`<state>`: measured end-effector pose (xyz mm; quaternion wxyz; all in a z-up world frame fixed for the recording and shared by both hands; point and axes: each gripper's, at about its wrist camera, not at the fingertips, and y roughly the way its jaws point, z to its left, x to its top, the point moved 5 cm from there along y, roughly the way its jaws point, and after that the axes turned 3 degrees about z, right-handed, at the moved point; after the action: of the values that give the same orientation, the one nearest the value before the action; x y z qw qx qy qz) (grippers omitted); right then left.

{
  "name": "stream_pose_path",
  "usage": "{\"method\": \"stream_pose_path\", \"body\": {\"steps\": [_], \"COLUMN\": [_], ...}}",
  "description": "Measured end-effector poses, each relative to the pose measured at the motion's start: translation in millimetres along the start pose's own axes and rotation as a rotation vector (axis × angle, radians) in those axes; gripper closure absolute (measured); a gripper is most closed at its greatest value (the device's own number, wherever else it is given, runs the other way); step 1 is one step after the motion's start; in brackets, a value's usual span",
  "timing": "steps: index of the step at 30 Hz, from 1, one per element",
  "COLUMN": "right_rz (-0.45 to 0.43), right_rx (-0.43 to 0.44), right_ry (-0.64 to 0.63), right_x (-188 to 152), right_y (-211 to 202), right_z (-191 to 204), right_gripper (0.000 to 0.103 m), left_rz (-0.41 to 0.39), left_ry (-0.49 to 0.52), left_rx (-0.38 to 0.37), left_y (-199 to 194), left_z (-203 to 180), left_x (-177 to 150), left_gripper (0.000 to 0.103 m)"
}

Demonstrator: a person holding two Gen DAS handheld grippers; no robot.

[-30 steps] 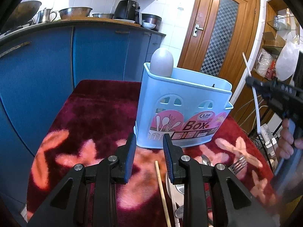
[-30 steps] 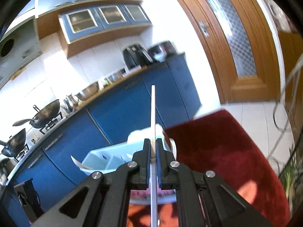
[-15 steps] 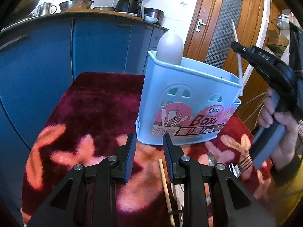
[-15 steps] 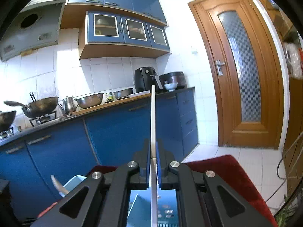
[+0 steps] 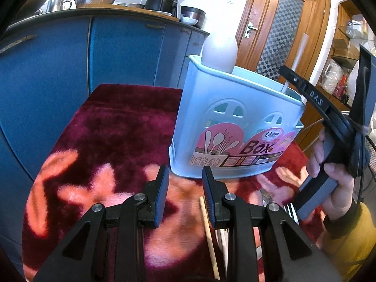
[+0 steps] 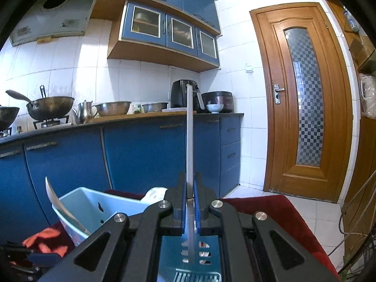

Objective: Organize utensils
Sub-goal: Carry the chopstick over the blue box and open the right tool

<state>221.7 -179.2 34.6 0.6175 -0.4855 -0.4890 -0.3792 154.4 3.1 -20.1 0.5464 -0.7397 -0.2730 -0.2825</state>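
White chopstick held over the pale blue plastic utensil box.

The right gripper (image 6: 190,202) is clamped on a slim, smooth white plastic chopstick (image 6: 189,141), upright, its lower end inside the right compartment of the translucent pale blue slotted utensil box (image 5: 235,122), close to that box's rim. A rounded grey-white spoon head (image 5: 219,51) rises from the left end. The left gripper (image 5: 185,188) hovers with jaws parted and empty above the plush crimson floral cloth (image 5: 112,141), just short of the box's base; a thin wooden chopstick (image 5: 208,232) lies beside its right finger, a metal fork (image 5: 290,211) farther right. Bare cloth lies open leftward.
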Motion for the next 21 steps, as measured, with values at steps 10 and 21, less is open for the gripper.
{"method": "stream_pose_path", "body": {"steps": [10, 21], "right_rz": [0.050, 0.058], "right_rx": [0.025, 0.006], "right_ry": [0.058, 0.136], "right_x": [5, 28], "right_y": [-21, -76], "right_z": [-6, -22], "right_gripper": [0.053, 0.044], "left_rz": [-0.003, -0.024], "left_ry": [-0.004, 0.012], "left_rx": [0.001, 0.000], "left_y": [-6, -34], "left_z": [-1, -10], "left_x": [0, 0], "left_gripper": [0.074, 0.074]}}
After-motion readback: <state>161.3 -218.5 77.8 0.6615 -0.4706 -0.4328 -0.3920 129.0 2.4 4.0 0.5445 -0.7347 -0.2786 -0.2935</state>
